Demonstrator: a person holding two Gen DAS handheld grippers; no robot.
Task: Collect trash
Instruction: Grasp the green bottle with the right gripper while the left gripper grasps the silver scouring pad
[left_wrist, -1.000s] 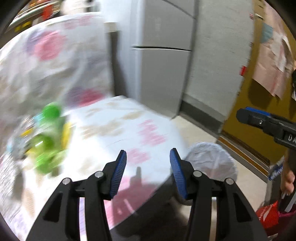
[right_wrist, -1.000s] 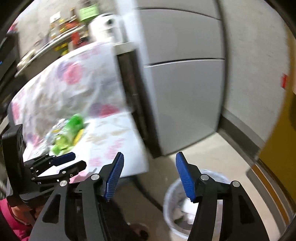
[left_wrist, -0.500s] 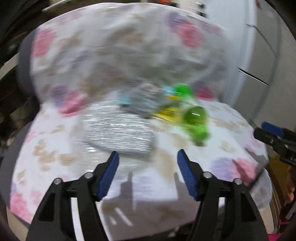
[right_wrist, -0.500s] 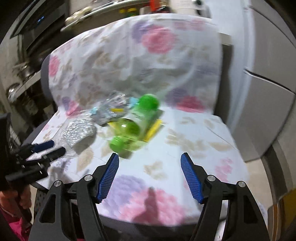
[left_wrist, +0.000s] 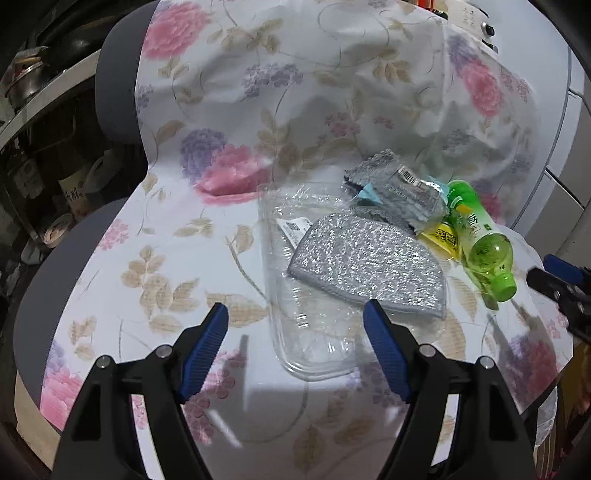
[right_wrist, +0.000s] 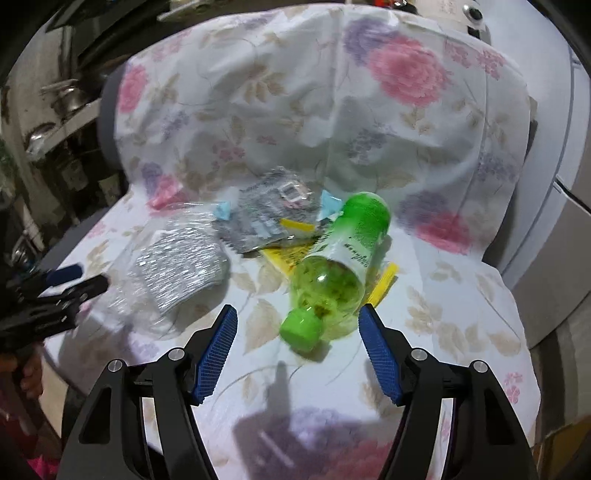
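Green bottle (right_wrist: 334, 266) lying on its side, cap (right_wrist: 301, 329) toward camera, resting on yellow wrapper (right_wrist: 286, 254). Clear plastic tray (left_wrist: 295, 295) flat; glittery silver pad (left_wrist: 369, 266) on it. Crumpled grey packet (left_wrist: 397, 192) behind.

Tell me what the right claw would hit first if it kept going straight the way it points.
Most likely the green bottle: its cap end lies just ahead between the closing, empty jaws of the right claw. Depth is unclear, so it might touch the floral cloth first.
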